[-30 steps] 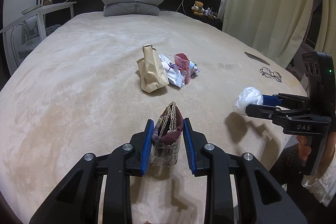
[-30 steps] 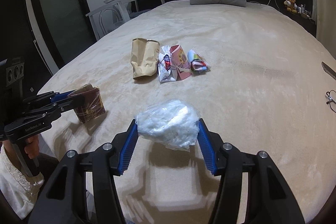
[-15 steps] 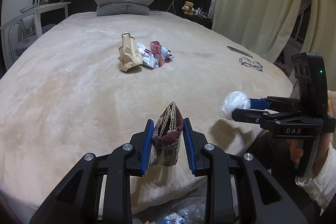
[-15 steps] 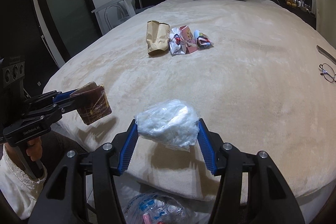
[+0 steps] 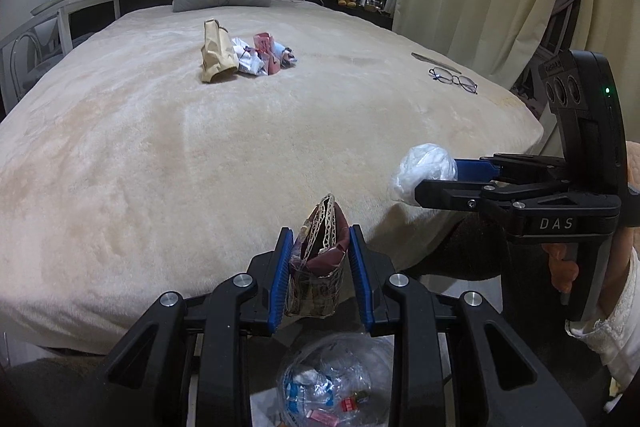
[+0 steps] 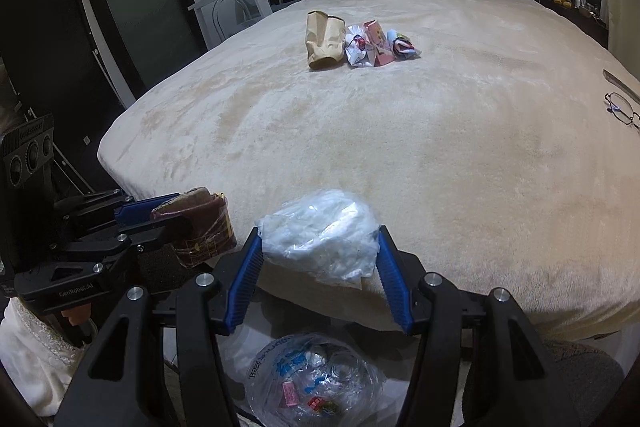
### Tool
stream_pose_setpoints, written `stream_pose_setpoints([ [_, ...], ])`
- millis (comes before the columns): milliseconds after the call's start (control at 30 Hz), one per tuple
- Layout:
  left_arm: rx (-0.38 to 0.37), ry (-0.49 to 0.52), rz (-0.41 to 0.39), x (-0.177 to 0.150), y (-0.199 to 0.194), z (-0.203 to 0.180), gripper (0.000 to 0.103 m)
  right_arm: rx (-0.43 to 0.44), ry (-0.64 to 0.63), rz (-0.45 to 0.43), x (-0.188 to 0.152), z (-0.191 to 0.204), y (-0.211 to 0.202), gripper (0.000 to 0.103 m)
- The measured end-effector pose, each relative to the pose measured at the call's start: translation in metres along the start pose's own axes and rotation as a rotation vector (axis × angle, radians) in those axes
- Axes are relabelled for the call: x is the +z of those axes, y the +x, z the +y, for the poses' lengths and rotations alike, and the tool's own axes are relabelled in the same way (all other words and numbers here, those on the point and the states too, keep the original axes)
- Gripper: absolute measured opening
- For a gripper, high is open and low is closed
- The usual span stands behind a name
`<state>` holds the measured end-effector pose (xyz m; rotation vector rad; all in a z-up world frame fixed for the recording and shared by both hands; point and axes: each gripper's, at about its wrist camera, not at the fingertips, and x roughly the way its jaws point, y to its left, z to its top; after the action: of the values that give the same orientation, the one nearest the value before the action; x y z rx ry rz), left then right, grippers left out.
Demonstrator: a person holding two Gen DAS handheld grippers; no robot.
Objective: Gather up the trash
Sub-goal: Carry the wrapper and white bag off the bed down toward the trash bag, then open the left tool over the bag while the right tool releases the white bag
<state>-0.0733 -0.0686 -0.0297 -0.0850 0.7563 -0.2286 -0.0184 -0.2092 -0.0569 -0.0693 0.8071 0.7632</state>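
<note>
Trash rides in both claws past the near bed (image 5: 168, 163) edge: left claw (image 5: 320, 273) pinches a maroon wrapper (image 5: 320, 267), right claw (image 6: 320, 277) clasps a white plastic wad (image 6: 320, 233). Released off-centre, either could miss the trash bag (image 6: 316, 383) below and land on the floor.

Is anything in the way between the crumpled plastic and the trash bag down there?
Nothing visible. The right gripper holds the crumpled plastic past the bed's edge, with open air down to the trash bag below.
</note>
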Motion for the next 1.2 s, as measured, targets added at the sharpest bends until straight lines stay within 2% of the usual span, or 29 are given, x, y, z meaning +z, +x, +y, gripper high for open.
stream_pose_setpoints([
  [200, -0.003, -0.008, 0.109, -0.027, 0.015, -0.014, 0.028, 0.029, 0.010, 0.068, -0.016, -0.001, 0.005, 0.055],
  [433, -0.014, 0.021, 0.255, -0.051, 0.041, -0.026, 0.028, 0.078, 0.057, 0.209, -0.042, -0.009, 0.027, 0.055],
  [600, -0.021, 0.019, 0.413, -0.066, 0.074, -0.023, 0.028, 0.078, 0.125, 0.328, -0.062, -0.020, 0.052, 0.055],
  [767, -0.046, 0.015, 0.579, -0.086, 0.108, -0.019, 0.028, 0.035, 0.170, 0.471, -0.079, -0.029, 0.085, 0.055],
  [1033, -0.079, -0.035, 0.755, -0.112, 0.156, -0.011, 0.028, 0.005, 0.232, 0.672, -0.109, -0.035, 0.138, 0.055],
  [1200, -0.056, -0.075, 0.854, -0.137, 0.194, -0.002, 0.029, -0.034, 0.282, 0.789, -0.131, -0.045, 0.172, 0.055],
])
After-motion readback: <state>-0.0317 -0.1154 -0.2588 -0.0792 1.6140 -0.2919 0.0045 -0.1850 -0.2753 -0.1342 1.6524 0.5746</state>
